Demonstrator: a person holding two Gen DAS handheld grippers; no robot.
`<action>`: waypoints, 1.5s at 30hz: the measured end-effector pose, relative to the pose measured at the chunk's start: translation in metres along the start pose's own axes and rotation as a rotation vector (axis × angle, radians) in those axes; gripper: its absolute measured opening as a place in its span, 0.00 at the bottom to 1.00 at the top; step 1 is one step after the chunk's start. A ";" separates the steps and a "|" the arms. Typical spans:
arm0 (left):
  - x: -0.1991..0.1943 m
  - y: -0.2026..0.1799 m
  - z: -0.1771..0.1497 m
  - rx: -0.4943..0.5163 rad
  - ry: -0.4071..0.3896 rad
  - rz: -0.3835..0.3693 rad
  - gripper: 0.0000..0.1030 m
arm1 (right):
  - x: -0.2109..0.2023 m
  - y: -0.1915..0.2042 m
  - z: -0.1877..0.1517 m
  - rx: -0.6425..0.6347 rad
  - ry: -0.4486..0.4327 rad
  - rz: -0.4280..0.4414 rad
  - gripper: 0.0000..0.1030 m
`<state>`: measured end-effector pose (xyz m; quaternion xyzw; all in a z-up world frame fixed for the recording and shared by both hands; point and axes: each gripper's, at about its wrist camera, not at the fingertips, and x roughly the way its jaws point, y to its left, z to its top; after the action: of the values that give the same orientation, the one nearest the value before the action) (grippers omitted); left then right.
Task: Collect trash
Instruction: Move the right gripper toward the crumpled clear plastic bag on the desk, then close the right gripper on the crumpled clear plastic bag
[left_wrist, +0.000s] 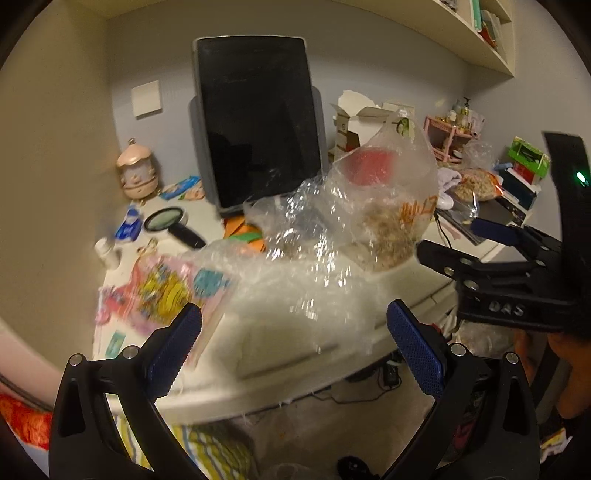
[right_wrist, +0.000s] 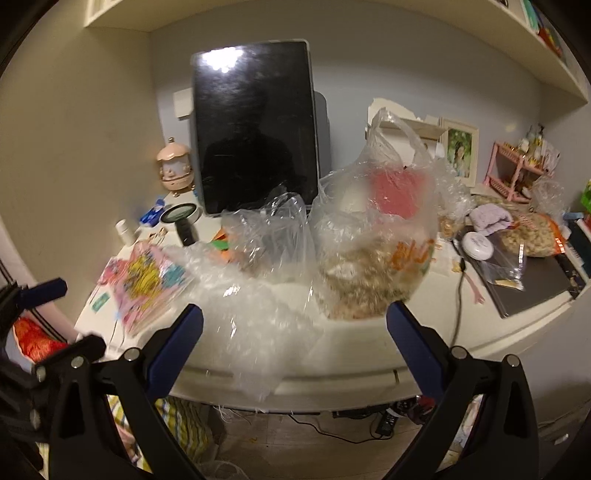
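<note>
Crinkled clear plastic bag (right_wrist: 373, 236) on white desk (right_wrist: 354, 354), crumbs inside

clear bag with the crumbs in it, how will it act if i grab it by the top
The clear bag looks thin and crinkled, so probably floppy. Debris sits at its bottom, so it would likely sag and swing. Its glossy film may slip between the pads.

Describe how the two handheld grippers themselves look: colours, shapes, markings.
Both are black plastic frames with silver rivets at the pivots. The left gripper and right gripper each carry two angled fingers faced with blue dimpled pads. Seen from the left wrist view, the right one shows raised letters, blurred, on its body and a green light on an upright black mount.
</note>
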<state>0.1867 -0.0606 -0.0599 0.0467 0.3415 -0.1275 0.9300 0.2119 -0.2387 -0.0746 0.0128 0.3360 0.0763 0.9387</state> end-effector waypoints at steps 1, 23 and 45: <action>0.007 -0.001 0.004 0.006 -0.002 -0.002 0.95 | 0.007 -0.002 0.004 0.005 0.003 0.004 0.94; 0.156 0.030 0.051 0.062 0.057 -0.072 0.94 | 0.154 -0.013 0.050 -0.021 0.155 0.059 0.94; 0.187 0.051 0.040 0.018 0.086 -0.086 0.94 | 0.216 0.001 0.047 -0.052 0.222 0.081 0.39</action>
<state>0.3628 -0.0573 -0.1501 0.0457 0.3815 -0.1685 0.9077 0.4065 -0.2032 -0.1741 -0.0066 0.4350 0.1239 0.8918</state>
